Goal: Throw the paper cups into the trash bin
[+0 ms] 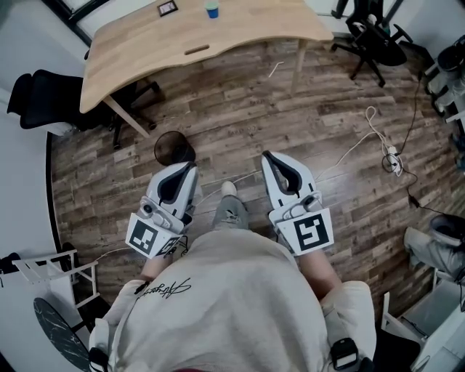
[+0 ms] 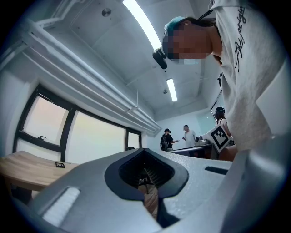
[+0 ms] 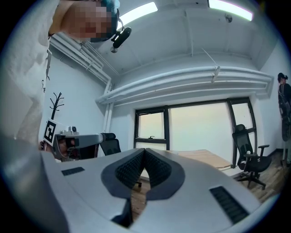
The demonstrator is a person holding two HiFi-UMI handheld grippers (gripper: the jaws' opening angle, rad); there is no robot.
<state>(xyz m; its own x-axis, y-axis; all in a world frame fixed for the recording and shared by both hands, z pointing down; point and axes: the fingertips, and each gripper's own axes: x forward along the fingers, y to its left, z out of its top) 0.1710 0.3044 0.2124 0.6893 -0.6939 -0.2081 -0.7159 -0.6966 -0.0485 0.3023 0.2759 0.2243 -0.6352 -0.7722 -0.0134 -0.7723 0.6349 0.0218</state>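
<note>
A blue paper cup (image 1: 211, 9) stands at the far edge of the wooden table (image 1: 182, 40). The round black mesh trash bin (image 1: 174, 149) sits on the wood floor by the table's near corner. My left gripper (image 1: 192, 166) is just to the right of the bin, its jaws shut with nothing between them. My right gripper (image 1: 266, 155) is held level beside it, also shut and empty. In the left gripper view the left gripper (image 2: 144, 150) points slightly upward at the window and ceiling. In the right gripper view the right gripper (image 3: 144, 150) points toward the table (image 3: 204, 159).
Black office chairs stand left of the table (image 1: 43, 98) and at the back right (image 1: 374, 36). A white cable and a power strip (image 1: 392, 160) lie on the floor to the right. A white rack (image 1: 51, 269) is at the lower left. People (image 2: 175, 139) stand far off.
</note>
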